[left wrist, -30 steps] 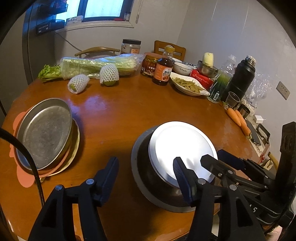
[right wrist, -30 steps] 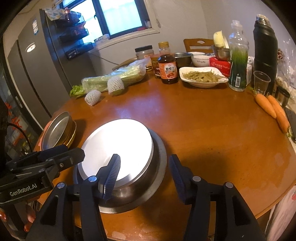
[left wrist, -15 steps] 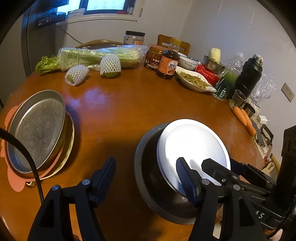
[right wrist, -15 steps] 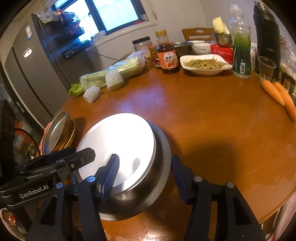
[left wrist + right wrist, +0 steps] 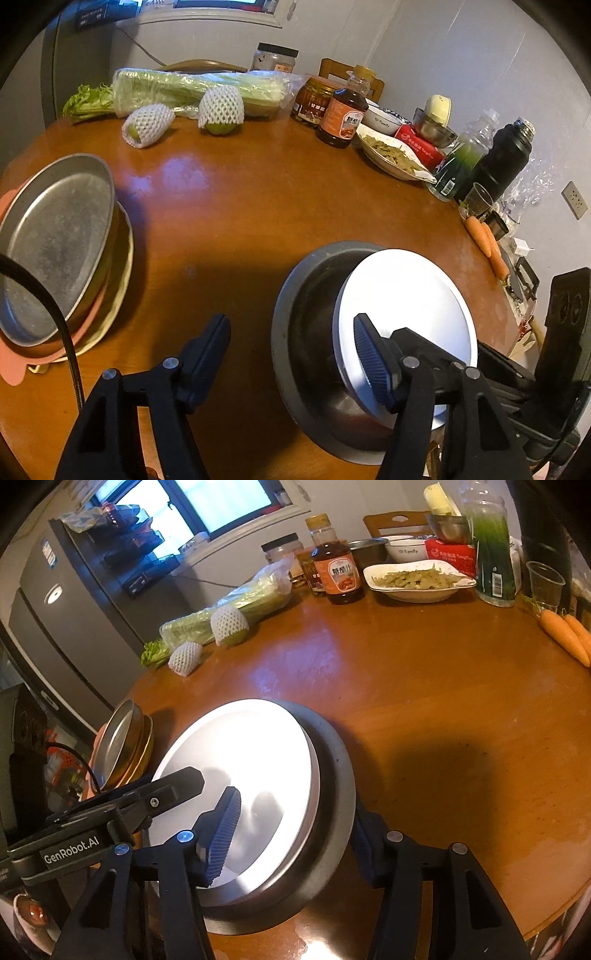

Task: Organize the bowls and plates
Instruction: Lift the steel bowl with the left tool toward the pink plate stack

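Wooden table (image 5: pixel 266 206), upturned steel bowl (image 5: pixel 406 314)

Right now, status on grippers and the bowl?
Left gripper, right gripper: jaws closing astride bowl rim, no grip yet. Plate tilted on bowl. Pan stack well aside.

Left wrist cam is sitting low and close over the near edge of the round wooden table (image 5: pixel 280 206), looking down and fwd along its own two fingers (image 5: pixel 207 347) toward the far wall. The stack of metal pans (image 5: pixel 55 240) is showing at its left, the steel bowl (image 5: pixel 306 295) w/ the white plate (image 5: pixel 410 295) at lower right.

Right wrist cam is sitting just as close, facing fwd and angling left toward the fridge (image 5: pixel 62 602) and window (image 5: pixel 218 502).

Both views are sharing the bowl, plate, pans, sauce bottle (image 5: pixel 343 110) and table centre. Each cam is also catching the other gripper's body at its frame edge.
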### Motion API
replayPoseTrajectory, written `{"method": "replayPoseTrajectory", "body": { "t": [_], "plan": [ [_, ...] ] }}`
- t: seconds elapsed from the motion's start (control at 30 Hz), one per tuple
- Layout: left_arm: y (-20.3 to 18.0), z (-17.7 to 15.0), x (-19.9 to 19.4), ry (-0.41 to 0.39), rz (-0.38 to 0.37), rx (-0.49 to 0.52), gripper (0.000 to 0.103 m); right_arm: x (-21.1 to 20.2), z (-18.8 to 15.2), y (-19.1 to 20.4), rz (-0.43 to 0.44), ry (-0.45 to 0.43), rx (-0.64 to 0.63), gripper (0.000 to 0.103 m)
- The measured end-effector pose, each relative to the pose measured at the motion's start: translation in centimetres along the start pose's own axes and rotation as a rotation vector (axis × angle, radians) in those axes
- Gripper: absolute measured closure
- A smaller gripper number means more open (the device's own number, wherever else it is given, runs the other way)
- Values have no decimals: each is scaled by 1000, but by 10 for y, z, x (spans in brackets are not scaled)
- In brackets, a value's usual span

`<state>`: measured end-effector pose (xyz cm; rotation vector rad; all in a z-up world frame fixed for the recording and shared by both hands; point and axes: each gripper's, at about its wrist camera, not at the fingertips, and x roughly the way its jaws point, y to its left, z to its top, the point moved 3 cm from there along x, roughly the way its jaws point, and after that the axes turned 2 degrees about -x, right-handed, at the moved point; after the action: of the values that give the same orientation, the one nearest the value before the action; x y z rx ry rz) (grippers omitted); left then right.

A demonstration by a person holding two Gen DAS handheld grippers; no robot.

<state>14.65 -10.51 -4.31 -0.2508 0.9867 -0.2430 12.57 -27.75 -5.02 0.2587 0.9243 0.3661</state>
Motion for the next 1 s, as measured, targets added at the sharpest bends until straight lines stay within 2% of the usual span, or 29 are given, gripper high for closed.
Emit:
{"method": "replayPoseTrajectory", "body": {
  "t": [0.1, 0.3, 0.6, 1.0],
  "plan": [
    [-3, 0, 2, 5, -16, -1, 42, 0, 0, 0, 10, -5, -7, 52],
    [-6, -2, 10, 46, -74, -23, 58, 0, 1, 1, -15, -17, -36, 57],
    [-4, 1, 6, 30, -44, -25, 58, 2, 5, 7, -46, -14, -66, 61],
    [24, 28, -42, -68, -35, -70, 58, 0, 34, 53, -14, -39, -133, 61]
  ]
}}
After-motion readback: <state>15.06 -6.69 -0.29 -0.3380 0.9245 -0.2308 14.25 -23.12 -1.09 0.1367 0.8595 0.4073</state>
